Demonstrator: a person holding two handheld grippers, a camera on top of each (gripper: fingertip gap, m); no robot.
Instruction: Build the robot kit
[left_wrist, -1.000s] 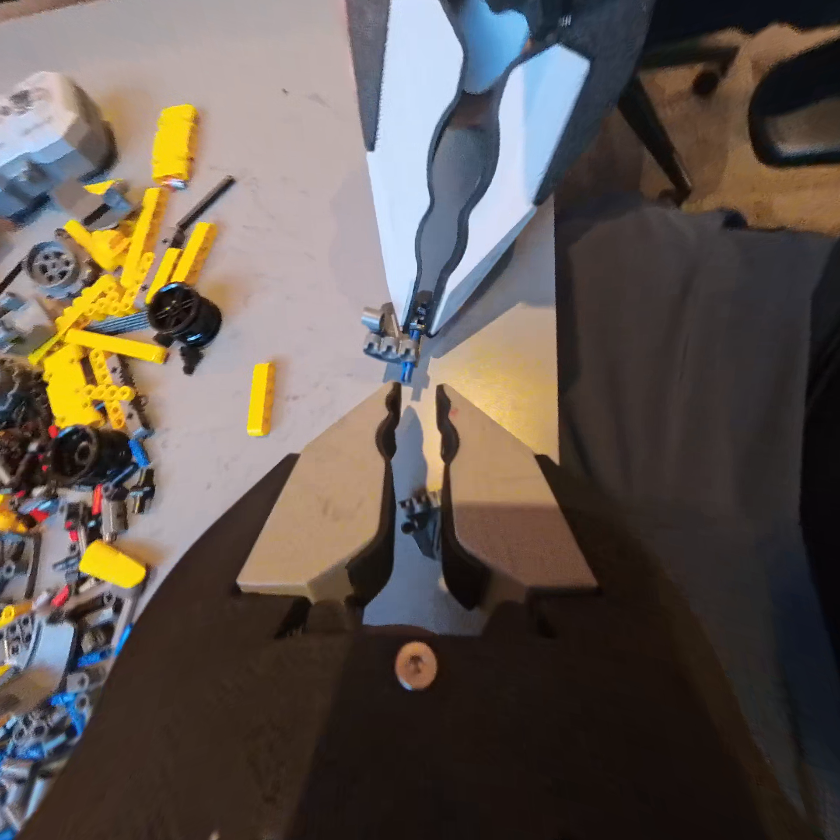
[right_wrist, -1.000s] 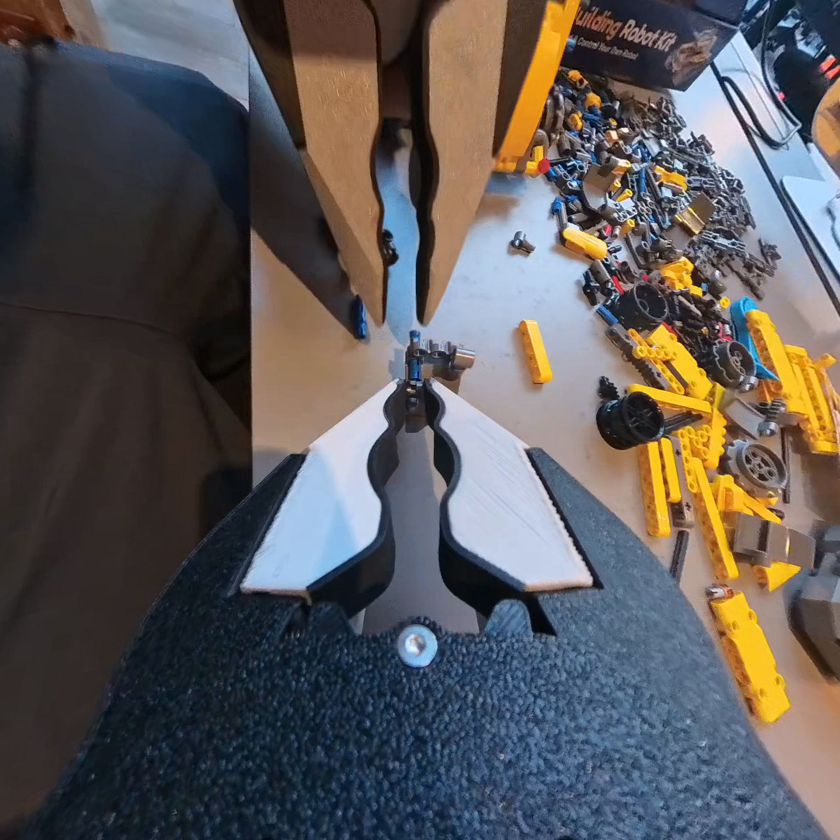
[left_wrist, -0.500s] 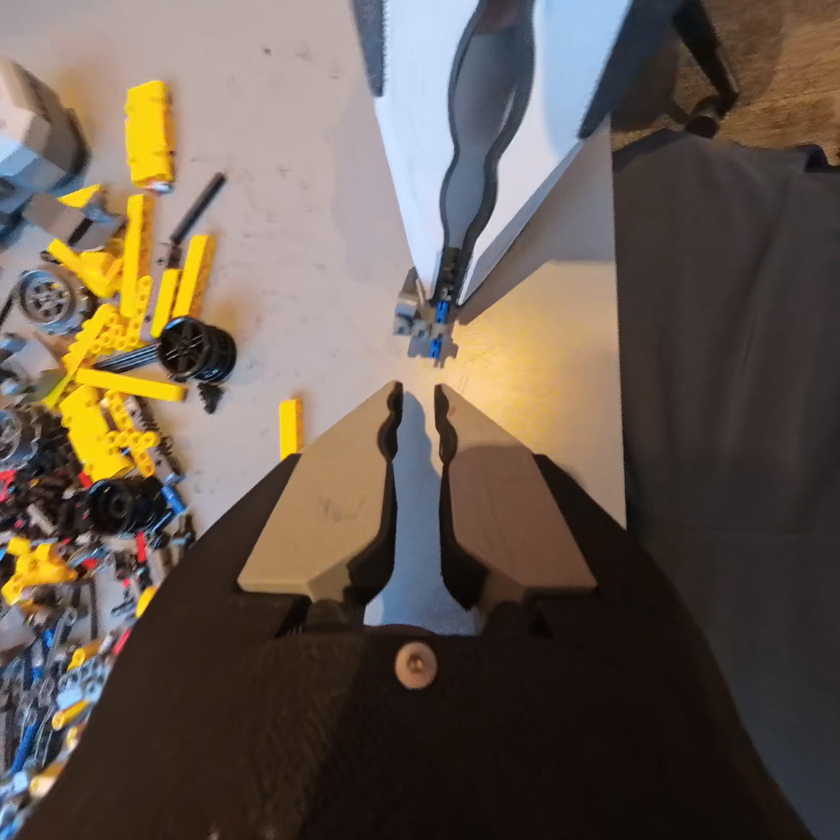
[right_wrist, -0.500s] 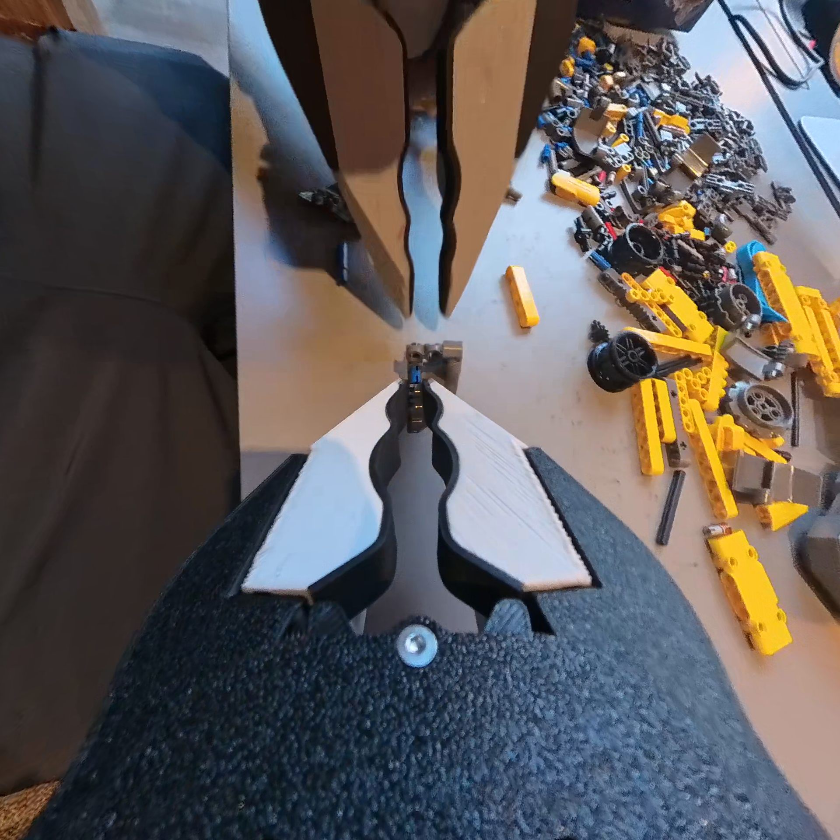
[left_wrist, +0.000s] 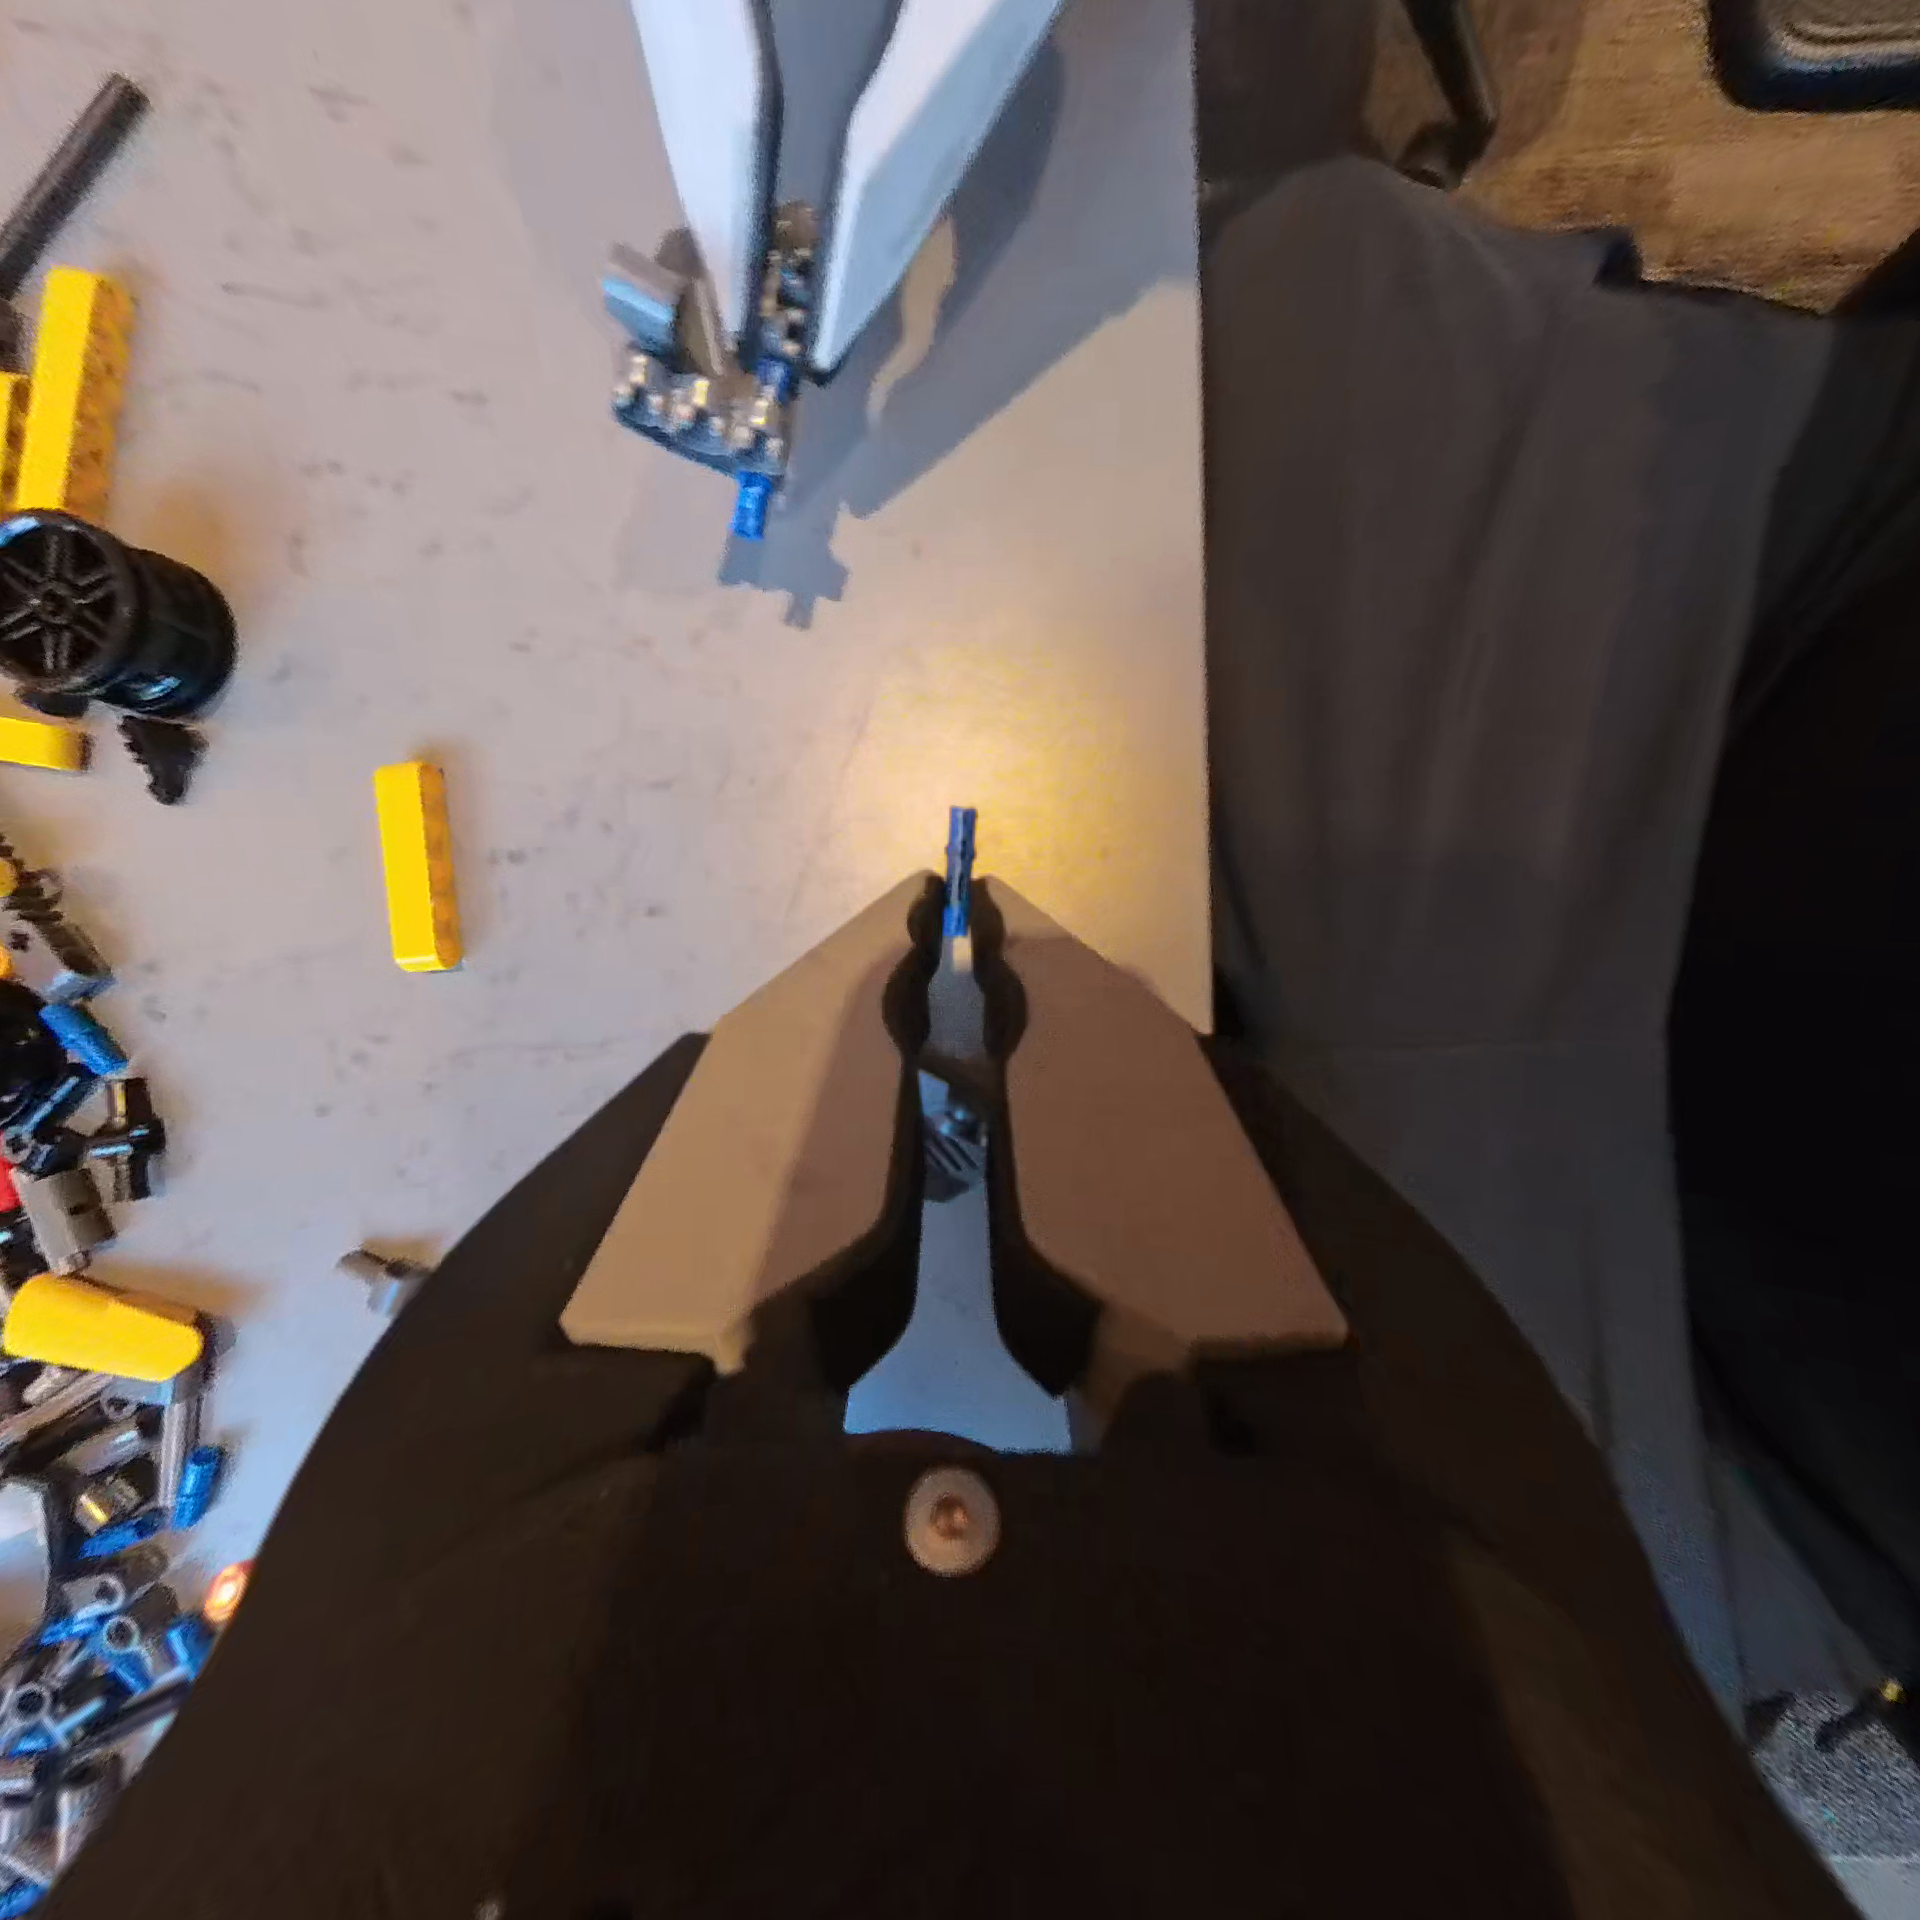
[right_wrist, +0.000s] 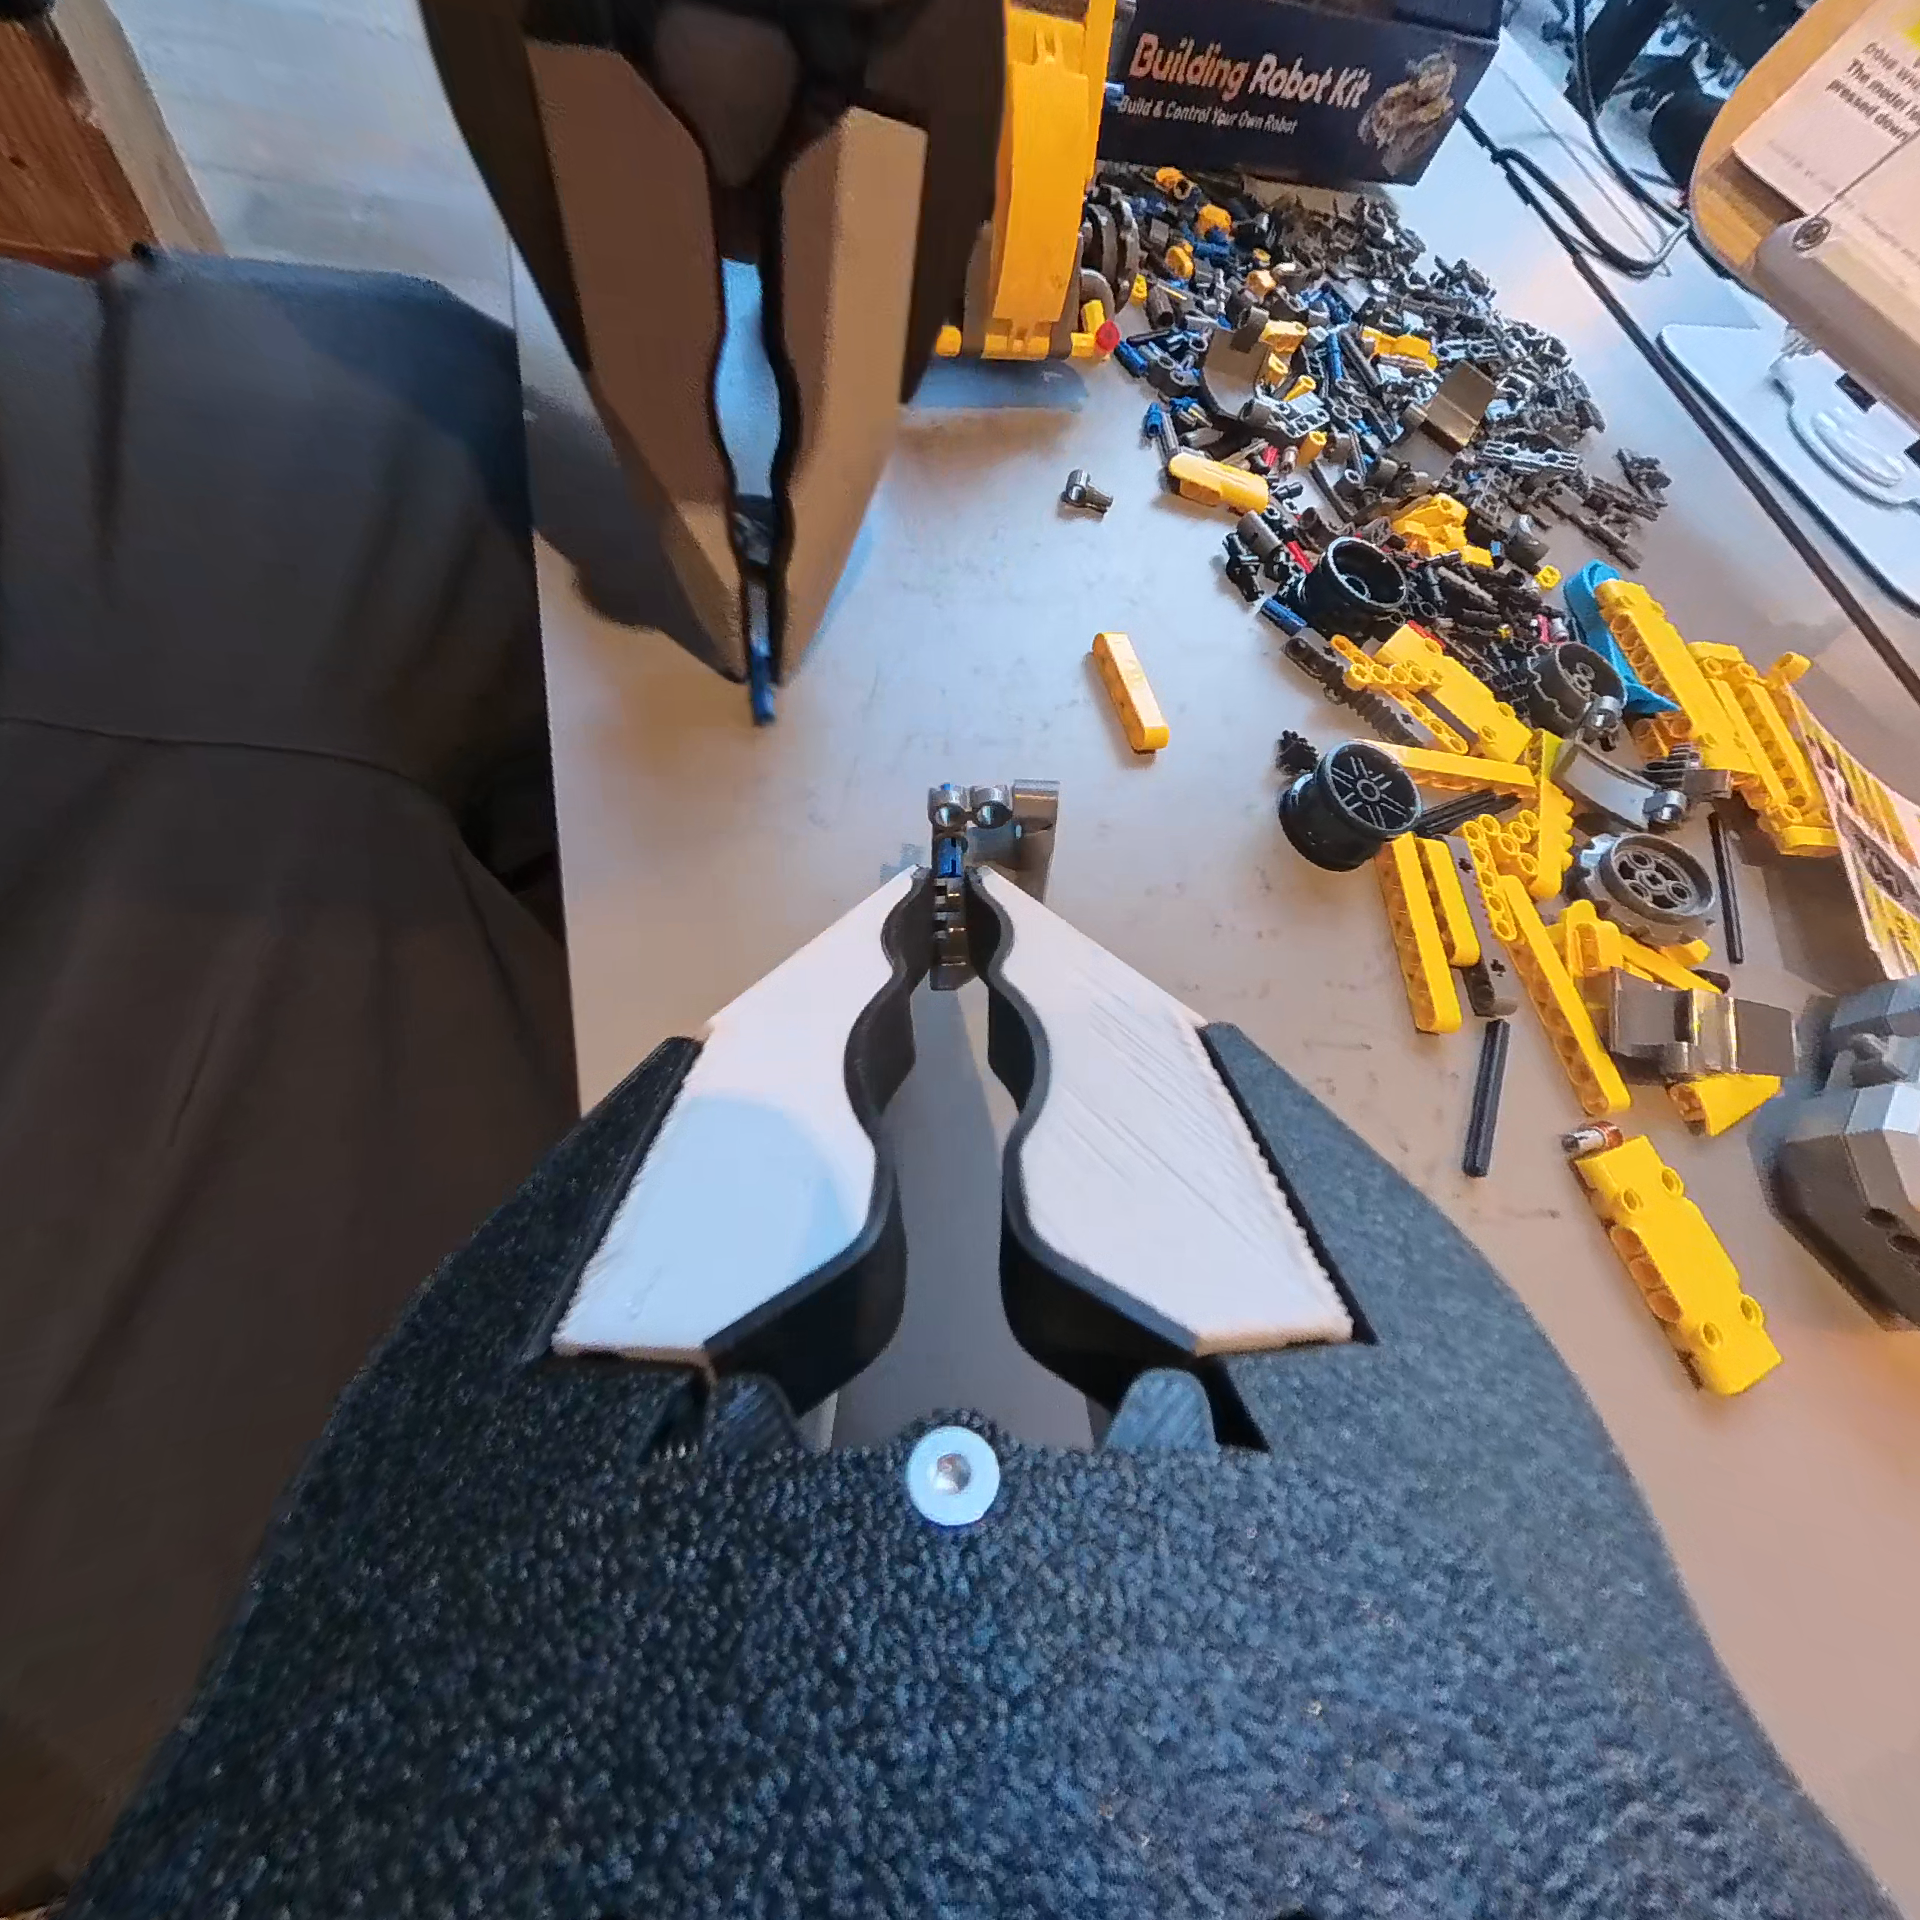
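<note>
My left gripper (left_wrist: 961, 883) has tan fingers and is shut on a small blue pin (left_wrist: 959, 868) that sticks out past its tips, just above the table near the front edge. My right gripper (right_wrist: 948, 878) has white fingers and is shut on a small grey toothed assembly (right_wrist: 987, 821) with a blue pin in it. In the left wrist view the assembly (left_wrist: 707, 400) hangs from the white fingers (left_wrist: 707, 156) ahead, a gap away. In the right wrist view the left gripper (right_wrist: 764, 665) and its blue pin (right_wrist: 764, 686) are ahead and to the left.
A loose yellow brick (right_wrist: 1129, 691) and a black wheel (right_wrist: 1351, 805) lie on the light table (right_wrist: 935, 644). A dense pile of yellow, grey and black parts (right_wrist: 1455, 540) spreads to the right. A dark box (right_wrist: 1278, 83) stands behind it. A person's dark clothing (right_wrist: 260, 831) borders the table edge. One gripper's finger ends stand about 9 cm off the other's. Left tips and right tips are each some 10 cm from the loose yellow brick (right_wrist: 1129, 691). It is also in sight in the left wrist view (left_wrist: 421, 846).
My left gripper was slightly open and empty close to the assembly; it is now shut on a blue pin and farther from the assembly. My right gripper still holds the assembly.
</note>
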